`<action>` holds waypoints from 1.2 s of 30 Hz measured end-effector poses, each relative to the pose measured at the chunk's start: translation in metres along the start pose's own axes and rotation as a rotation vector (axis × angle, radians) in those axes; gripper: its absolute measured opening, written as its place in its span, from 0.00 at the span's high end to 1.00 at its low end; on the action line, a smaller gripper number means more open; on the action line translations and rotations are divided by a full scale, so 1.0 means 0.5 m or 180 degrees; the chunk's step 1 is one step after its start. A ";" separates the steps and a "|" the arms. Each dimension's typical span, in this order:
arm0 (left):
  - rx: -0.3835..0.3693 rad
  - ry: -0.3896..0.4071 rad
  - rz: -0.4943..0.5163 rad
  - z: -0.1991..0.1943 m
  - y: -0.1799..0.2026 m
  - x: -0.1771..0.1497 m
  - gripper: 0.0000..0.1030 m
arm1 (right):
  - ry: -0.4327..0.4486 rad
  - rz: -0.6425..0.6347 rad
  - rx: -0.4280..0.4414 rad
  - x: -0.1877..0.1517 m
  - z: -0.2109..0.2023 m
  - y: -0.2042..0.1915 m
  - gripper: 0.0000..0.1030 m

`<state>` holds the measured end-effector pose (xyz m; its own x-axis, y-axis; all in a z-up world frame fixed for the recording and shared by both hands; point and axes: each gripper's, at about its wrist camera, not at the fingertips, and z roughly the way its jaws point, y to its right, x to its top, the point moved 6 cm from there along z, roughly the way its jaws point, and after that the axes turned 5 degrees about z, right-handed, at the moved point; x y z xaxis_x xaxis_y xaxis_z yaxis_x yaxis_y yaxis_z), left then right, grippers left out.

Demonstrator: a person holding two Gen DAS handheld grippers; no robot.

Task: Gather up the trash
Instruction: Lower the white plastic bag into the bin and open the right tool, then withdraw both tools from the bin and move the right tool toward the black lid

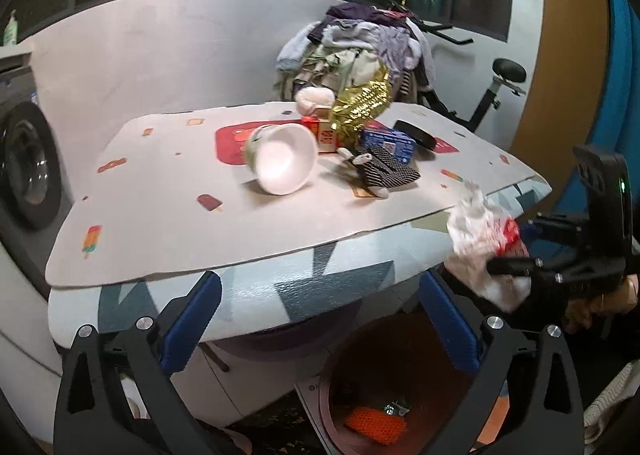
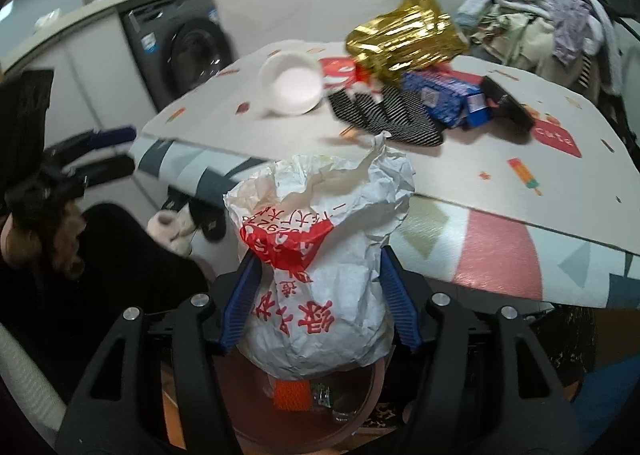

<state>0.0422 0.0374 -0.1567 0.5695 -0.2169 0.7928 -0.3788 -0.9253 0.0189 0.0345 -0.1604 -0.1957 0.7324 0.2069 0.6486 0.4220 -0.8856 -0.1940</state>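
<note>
The bench (image 1: 168, 223) is seen filling the middle of the left wrist view, covered by a pale mat printed with ice lollies. Behind it, at about 1 o'clock, a heap of clothes (image 1: 352, 47) is piled; a washing machine (image 1: 28, 167) is seen at 9 o'clock. Below the bench edge, at 5 o'clock in the left view and 6 o'clock in the right view, a round reddish bin (image 1: 404, 387) is placed on the floor, with an orange scrap (image 1: 376, 425) lying inside.

On the bench a white cup (image 1: 284, 159) is tipped on its side near the centre. To its right, at 2 o'clock, a gold foil bag (image 1: 364, 103), a blue box (image 1: 390, 143) and a black-and-white striped cloth (image 1: 384, 171) are clustered close together.

A crumpled white paper bag (image 2: 320, 275) with red print is pinched by the right tool (image 2: 320, 307), its blue pads pressed on both sides, directly above the bin and off the bench edge.

The left tool (image 1: 316, 319) is spread wide with nothing between its blue pads.
</note>
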 end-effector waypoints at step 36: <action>0.0122 -0.0234 -0.0204 0.027 -0.025 -0.030 0.06 | -0.0177 0.0631 -0.0144 -0.007 0.044 0.075 0.06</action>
<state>0.0482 0.0483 -0.1771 0.6443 -0.1777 0.7438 -0.3124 -0.9489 0.0439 0.0594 -0.1850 -0.2212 0.8275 0.0482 0.5593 0.2431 -0.9288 -0.2796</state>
